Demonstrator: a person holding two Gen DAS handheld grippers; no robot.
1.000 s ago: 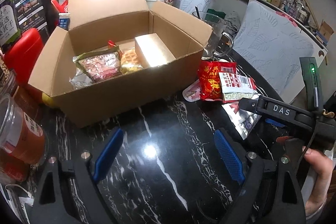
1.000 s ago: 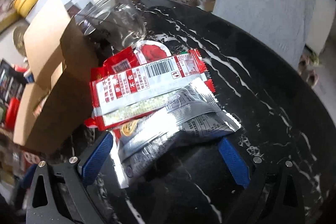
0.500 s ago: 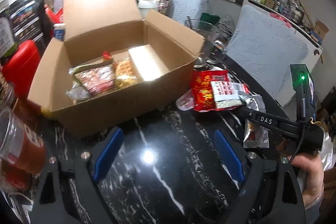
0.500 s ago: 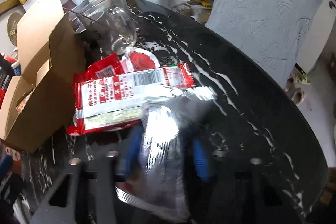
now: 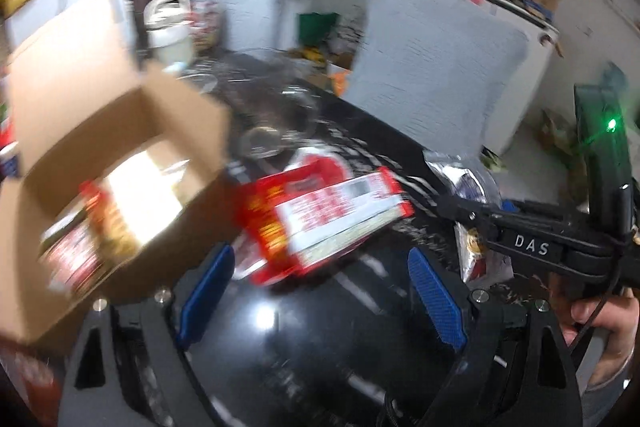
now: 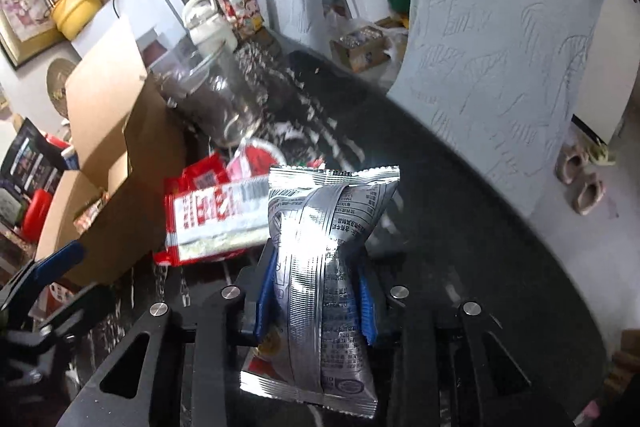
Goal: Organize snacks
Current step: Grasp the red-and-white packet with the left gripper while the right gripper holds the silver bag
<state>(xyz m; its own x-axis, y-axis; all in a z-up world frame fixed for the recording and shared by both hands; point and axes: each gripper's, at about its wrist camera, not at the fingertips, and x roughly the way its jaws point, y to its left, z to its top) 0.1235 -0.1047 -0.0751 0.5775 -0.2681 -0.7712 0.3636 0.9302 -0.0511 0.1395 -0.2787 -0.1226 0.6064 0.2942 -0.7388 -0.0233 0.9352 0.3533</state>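
right gripper (image 6: 316, 291) jaws closing on a silver snack packet (image 6: 324, 279).

Glossy foil snack pkt (image 6: 320, 267); matt cardboard box (image 5: 80, 155); polished black marble table (image 5: 320, 339).

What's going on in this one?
A person is sorting snacks on a black marble table. The right gripper is closing its jaws on a silver snack packet, lifted off the table. The left gripper is open, empty, near a red packet beside the open cardboard box.
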